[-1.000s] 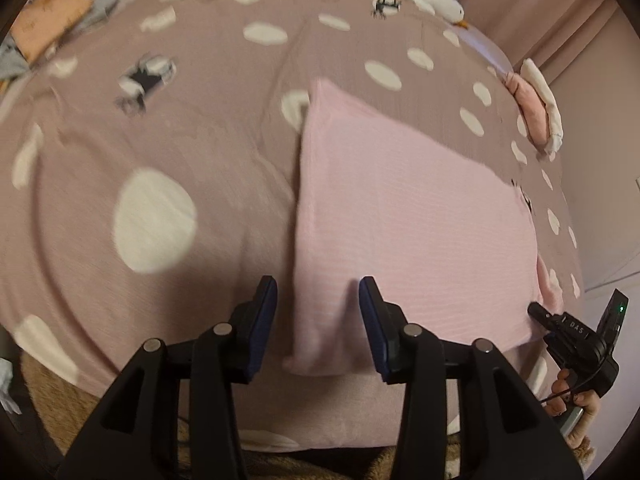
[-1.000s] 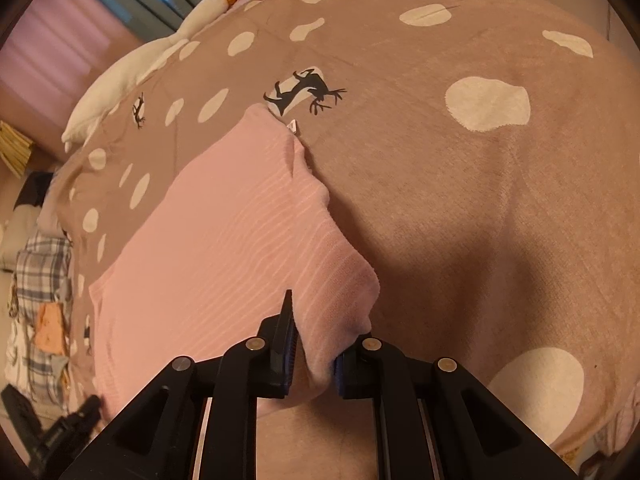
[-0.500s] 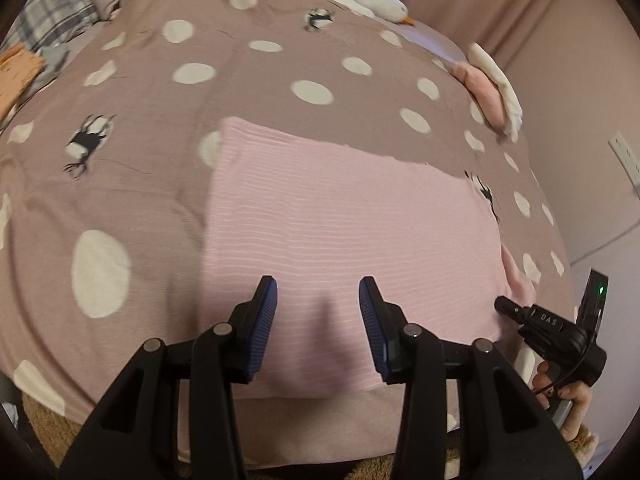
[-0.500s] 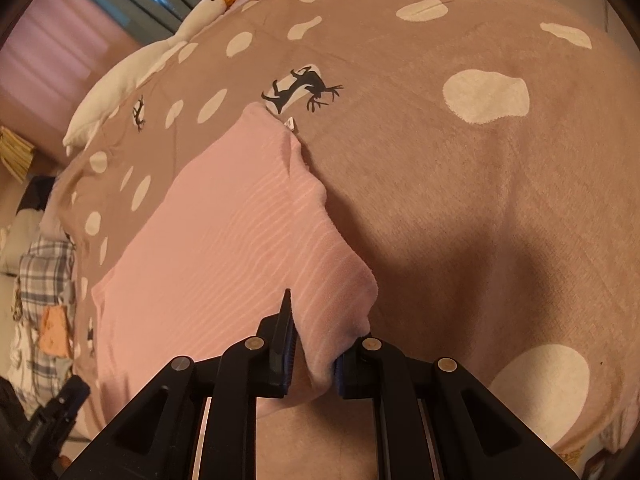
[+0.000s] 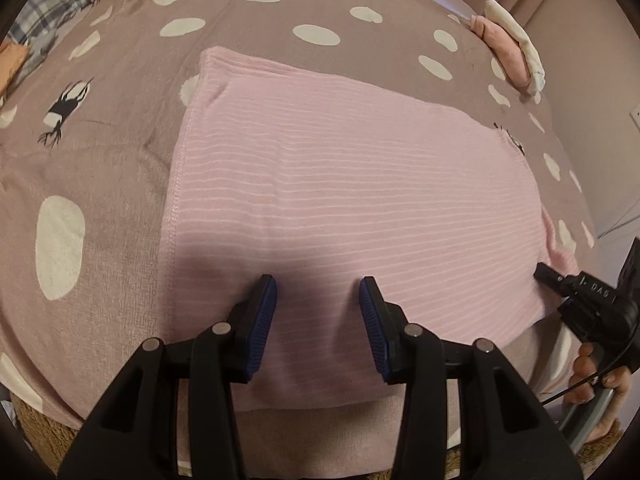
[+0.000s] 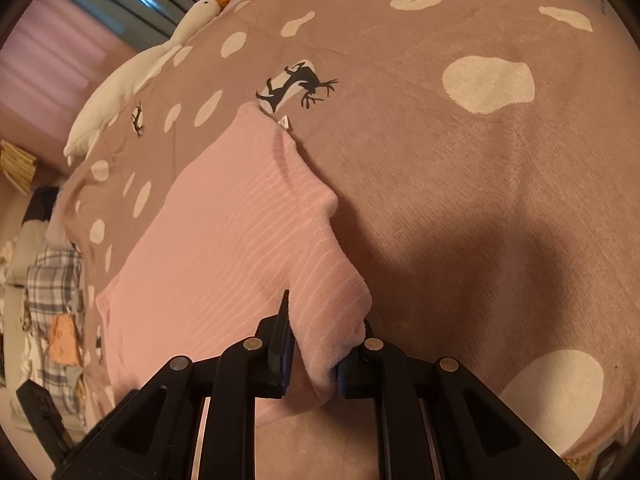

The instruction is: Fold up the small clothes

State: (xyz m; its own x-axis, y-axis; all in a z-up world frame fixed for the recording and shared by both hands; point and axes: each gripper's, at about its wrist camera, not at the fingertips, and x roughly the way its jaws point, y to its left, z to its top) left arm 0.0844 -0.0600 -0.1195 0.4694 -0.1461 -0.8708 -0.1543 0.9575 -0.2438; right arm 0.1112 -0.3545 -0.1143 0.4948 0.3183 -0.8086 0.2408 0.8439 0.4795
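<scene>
A pink striped garment (image 5: 352, 184) lies flat and folded on the spotted brown bedspread (image 5: 100, 184). My left gripper (image 5: 318, 292) is open and empty, hovering over the garment's near edge, its blue pads apart. My right gripper (image 6: 320, 344) is shut on the garment's right corner (image 6: 336, 312), pinching a fold of pink cloth. The right gripper also shows at the right edge of the left wrist view (image 5: 580, 296), at the garment's corner. The garment stretches away to the left in the right wrist view (image 6: 224, 248).
A white goose plush (image 6: 132, 72) lies along the bed's far side. Folded pink and white clothes (image 5: 512, 48) sit at the far right. Plaid clothing (image 6: 56, 292) lies at the left. A curtain (image 6: 44, 52) and a wall stand behind the bed.
My left gripper has swung right, from the garment's left edge to over its near middle, and stays open. My right gripper has held its grip on the corner almost still.
</scene>
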